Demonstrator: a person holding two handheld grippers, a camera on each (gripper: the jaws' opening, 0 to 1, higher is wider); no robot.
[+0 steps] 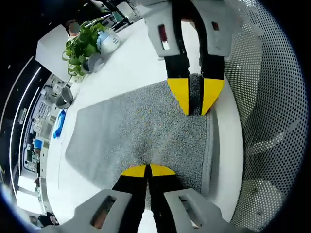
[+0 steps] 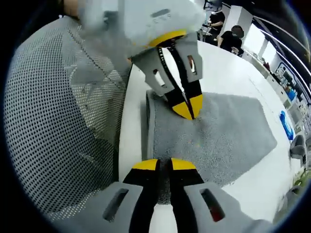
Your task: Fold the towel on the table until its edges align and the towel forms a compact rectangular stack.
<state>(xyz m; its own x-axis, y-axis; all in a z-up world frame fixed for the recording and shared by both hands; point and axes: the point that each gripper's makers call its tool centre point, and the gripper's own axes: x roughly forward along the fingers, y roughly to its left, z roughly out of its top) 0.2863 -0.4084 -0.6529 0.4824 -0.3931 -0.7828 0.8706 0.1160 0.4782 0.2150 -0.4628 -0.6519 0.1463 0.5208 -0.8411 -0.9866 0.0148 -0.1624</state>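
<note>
Grey towel (image 1: 141, 131) spread on white table (image 1: 131, 63), one folded edge doubled along the side nearest the mesh chair back (image 1: 272, 97); opposite end tapering to slanted, uneven corners. Left gripper (image 1: 147, 170) with yellow-tipped jaws brought together on the near edge of the towel, apparently pinching the cloth. Right gripper (image 1: 196, 99) likewise closed, tips pressed into the towel at the far edge in the left gripper view. Same arrangement in the right gripper view: right gripper (image 2: 164, 165) clamped at the near edge of the towel (image 2: 218, 131), left gripper (image 2: 187, 109) closed on the cloth across from it, table (image 2: 228, 63) beyond.

Potted plant (image 1: 85, 46) and a blue object (image 1: 59, 124) at the far left of the table, well apart from the towel.

Progress, judged: at least one fold apparently made, as the doubled layer suggests; outline not yet rectangular, edges not aligned. Remaining: further folding, squaring of the slanted end, compacting into a neat stack.
</note>
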